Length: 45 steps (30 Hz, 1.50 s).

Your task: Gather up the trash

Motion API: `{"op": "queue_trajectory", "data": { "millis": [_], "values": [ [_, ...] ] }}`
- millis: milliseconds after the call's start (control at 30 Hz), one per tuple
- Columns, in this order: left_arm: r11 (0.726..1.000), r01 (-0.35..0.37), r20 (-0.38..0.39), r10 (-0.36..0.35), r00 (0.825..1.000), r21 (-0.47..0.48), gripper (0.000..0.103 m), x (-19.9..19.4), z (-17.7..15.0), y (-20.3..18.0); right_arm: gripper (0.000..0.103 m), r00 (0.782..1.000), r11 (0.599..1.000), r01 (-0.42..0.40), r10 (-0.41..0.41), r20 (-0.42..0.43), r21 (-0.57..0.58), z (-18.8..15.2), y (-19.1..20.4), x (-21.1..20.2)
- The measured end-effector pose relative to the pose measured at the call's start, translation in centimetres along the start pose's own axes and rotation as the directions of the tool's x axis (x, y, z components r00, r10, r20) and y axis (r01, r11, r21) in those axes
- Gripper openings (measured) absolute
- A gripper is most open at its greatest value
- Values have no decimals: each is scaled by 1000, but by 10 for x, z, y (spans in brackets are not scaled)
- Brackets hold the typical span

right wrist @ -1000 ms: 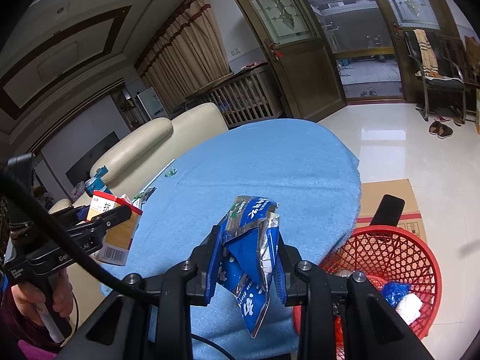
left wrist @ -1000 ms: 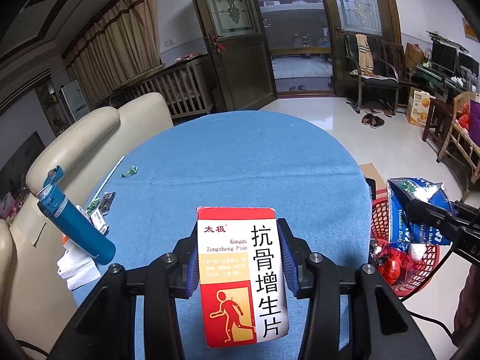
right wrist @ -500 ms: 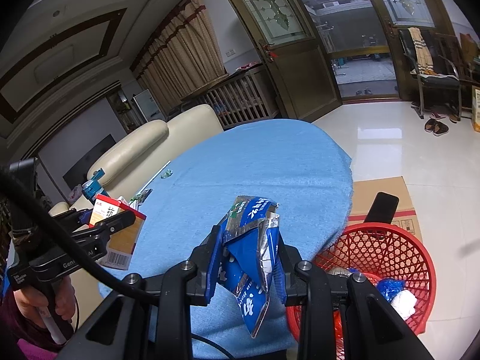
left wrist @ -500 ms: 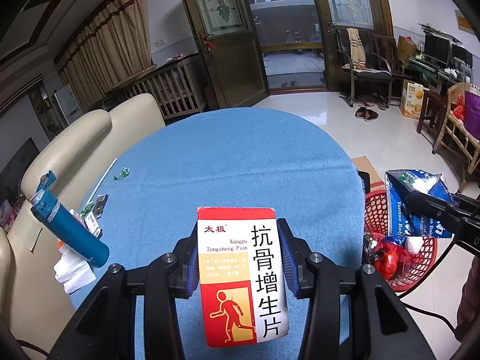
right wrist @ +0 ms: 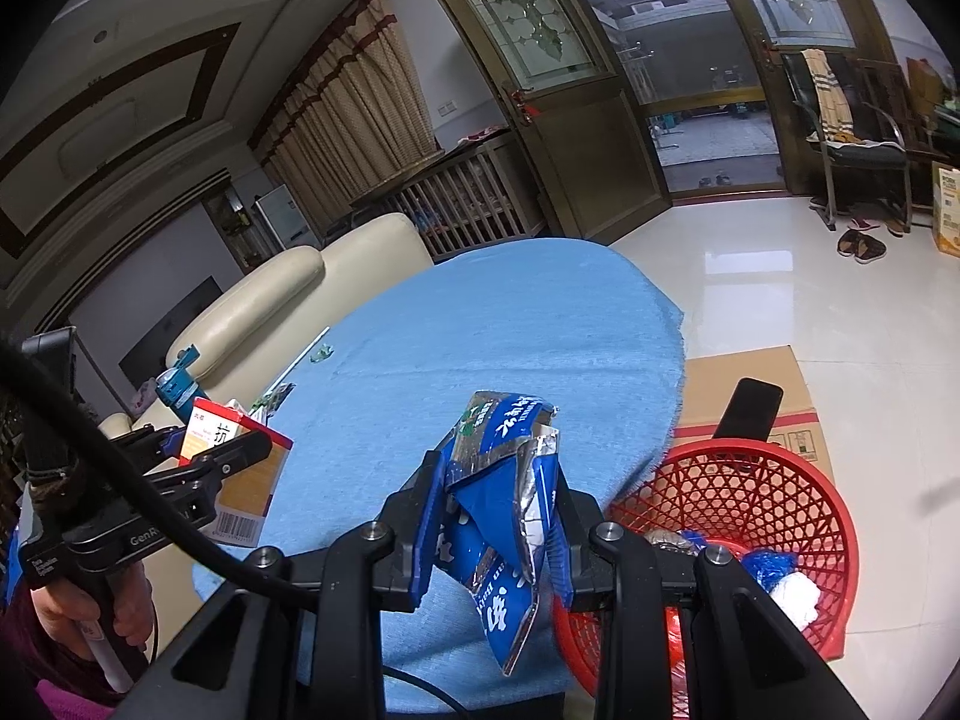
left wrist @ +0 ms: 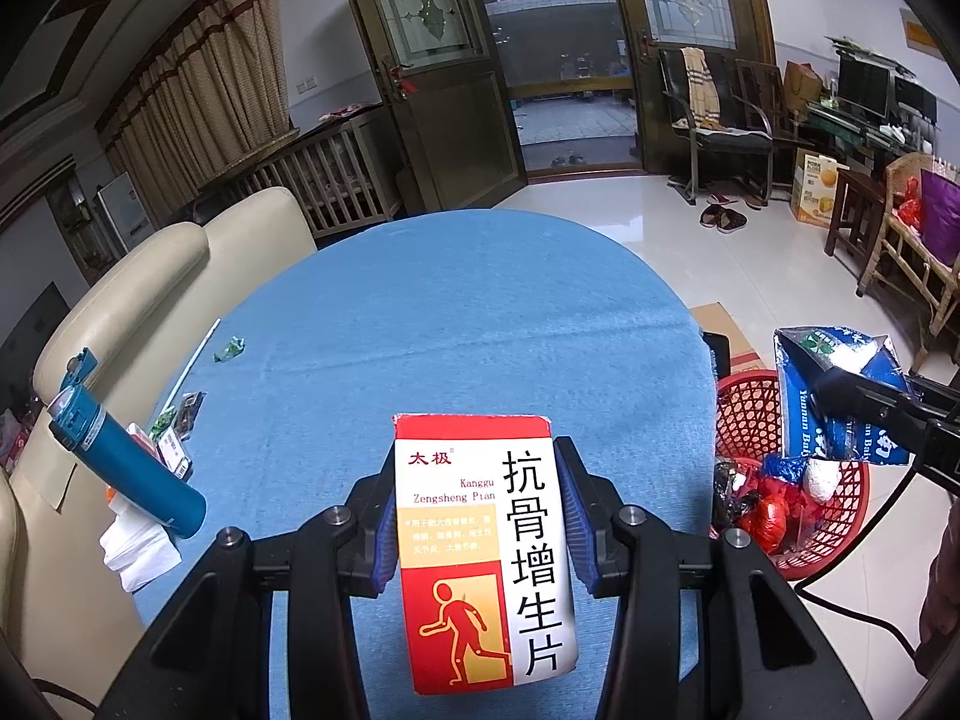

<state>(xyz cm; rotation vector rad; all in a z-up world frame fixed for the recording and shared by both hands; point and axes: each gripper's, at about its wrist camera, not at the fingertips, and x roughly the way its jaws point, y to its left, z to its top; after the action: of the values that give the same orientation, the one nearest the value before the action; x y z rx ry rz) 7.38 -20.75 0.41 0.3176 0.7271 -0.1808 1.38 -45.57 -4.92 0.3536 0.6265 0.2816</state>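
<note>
**Holding two pieces of trash over table and basket**

Spreading across both views is a round table (left wrist: 480, 324) under a blue cloth, with a cream sofa (left wrist: 156, 276) along its left edge. On the floor at the table's right stands a red mesh basket (right wrist: 798, 492), partly resting on flattened cardboard (right wrist: 750, 384). It already contains crumpled wrappers in red, blue and white.

In the left wrist view, the left gripper (left wrist: 480, 516) is clamped on a red-and-white medicine box (left wrist: 480, 546), pads pressing its two long sides. The box stands upright above the near part of the table. In the right wrist view, the person's hand (right wrist: 90, 624) grips this tool's handle at lower left.

The right gripper (right wrist: 492, 516) is clenched tight on a torn blue foil bag (right wrist: 498, 510), which is crumpled flat between the pads with its lower end hanging below them. The left view shows this bag held above the basket's near rim.

On the table's left edge lie a blue bottle (left wrist: 126, 462) tilted over white tissue (left wrist: 138, 546), a few small packets (left wrist: 177, 426), a thin white straw (left wrist: 195, 354) and a green wrapper scrap (left wrist: 230, 349).
</note>
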Motion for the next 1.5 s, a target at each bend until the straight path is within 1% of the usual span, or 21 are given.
{"op": "queue_trajectory", "data": {
  "millis": [1500],
  "values": [
    [993,70,-37,-66,997,96,47,11,7,-51,33,998,995,67,-67,3,71,-6,-50,-24]
  ]
}}
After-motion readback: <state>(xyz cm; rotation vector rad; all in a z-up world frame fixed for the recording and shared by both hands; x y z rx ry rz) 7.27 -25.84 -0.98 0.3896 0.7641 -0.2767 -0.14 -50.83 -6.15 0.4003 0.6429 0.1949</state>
